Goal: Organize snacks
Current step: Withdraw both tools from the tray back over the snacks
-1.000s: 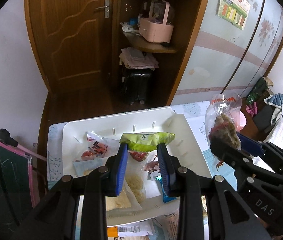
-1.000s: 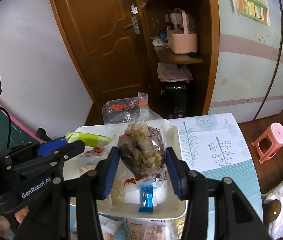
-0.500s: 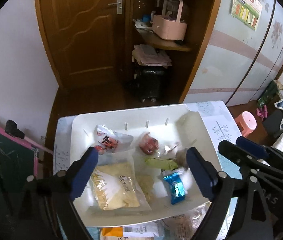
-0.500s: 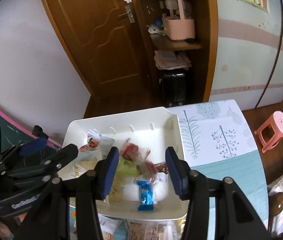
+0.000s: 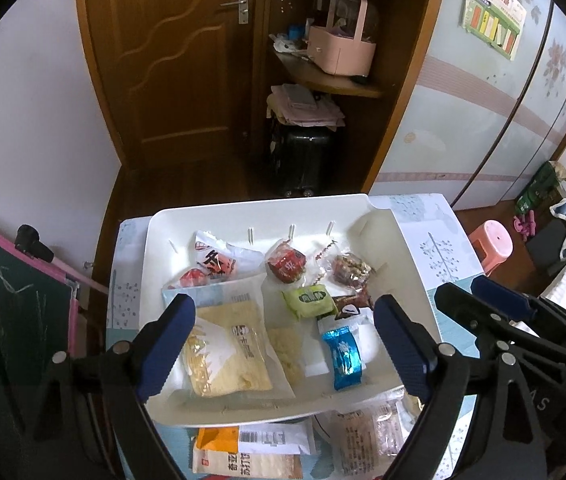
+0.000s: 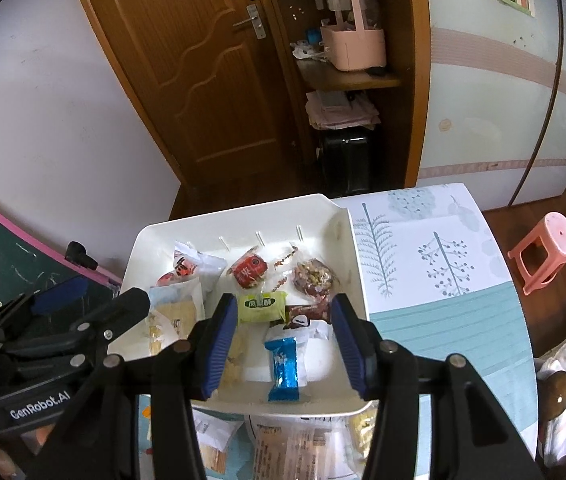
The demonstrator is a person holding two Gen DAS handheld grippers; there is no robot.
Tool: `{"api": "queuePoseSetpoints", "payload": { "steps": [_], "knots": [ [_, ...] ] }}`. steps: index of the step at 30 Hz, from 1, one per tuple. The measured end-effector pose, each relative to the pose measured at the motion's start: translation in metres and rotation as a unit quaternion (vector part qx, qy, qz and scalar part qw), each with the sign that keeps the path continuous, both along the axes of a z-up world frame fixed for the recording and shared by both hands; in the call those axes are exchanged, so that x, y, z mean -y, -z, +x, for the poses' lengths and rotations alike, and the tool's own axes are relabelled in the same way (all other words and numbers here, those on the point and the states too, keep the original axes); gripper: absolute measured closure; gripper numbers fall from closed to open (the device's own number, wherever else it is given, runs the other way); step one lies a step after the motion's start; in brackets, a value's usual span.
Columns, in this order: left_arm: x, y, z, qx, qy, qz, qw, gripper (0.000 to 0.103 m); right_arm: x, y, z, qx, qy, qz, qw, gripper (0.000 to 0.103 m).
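Inside the white rectangular plastic tray (image 5: pixel 383 216) (image 6: pixel 347 236), set on the table (image 6: pixel 443 280) with a tree-printed cloth, the loose snack packets are found spread in one layer. A large clear bag of pale yellow crackers (image 5: pixel 223 348) is seen at the near left, with a red-and-white printed packet (image 5: pixel 215 260) beyond it. A red square wrapped sweet (image 5: pixel 286 265) (image 6: pixel 249 272) lies toward the far wall, and a clear bag of dark mixed nuts (image 5: pixel 349 268) (image 6: pixel 315 278) lies beside it on the right. A green wrapped pastry (image 5: pixel 309 300) (image 6: pixel 261 305) is placed near the middle, touching a brown-and-white wrapper (image 5: pixel 349 308) (image 6: pixel 303 316). A shiny blue wrapped bar (image 5: pixel 345 356) (image 6: pixel 283 364) is seen toward the near wall.

The left tongs (image 5: pixel 283 340) are held above the near part of the tray with the jaws spread wide; nothing is gripped between them. They have just been opening. The right tongs (image 6: pixel 285 342) are held over the tray's right half, jaws parted to a moderate width and empty, the blue bar lying below the gap.

Further snack packs (image 5: pixel 251 452) are noted on the table below the tray's near edge. A pink plastic stool (image 6: pixel 543 252) stands on the floor to the right, well apart from the table. A brown wooden door (image 5: pixel 171 60) and a shelf bearing a pink basket (image 5: pixel 341 48) are recorded behind.
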State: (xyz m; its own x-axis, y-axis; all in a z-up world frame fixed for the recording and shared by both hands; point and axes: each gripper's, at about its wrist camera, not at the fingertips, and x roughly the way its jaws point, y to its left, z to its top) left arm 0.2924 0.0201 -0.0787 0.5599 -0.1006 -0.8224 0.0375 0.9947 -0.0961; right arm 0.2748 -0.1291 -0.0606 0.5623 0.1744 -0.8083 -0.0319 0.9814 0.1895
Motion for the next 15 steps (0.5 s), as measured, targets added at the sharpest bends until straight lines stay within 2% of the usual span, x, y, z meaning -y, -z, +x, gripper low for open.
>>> {"api": "queuePoseSetpoints", "payload": {
  "steps": [15],
  "knots": [
    [0.008,-0.036,-0.058,0.031,-0.005,0.006,0.9995,0.013,0.004,-0.032,-0.048,0.027,-0.009,-0.003,1.000,0.054]
  ]
}}
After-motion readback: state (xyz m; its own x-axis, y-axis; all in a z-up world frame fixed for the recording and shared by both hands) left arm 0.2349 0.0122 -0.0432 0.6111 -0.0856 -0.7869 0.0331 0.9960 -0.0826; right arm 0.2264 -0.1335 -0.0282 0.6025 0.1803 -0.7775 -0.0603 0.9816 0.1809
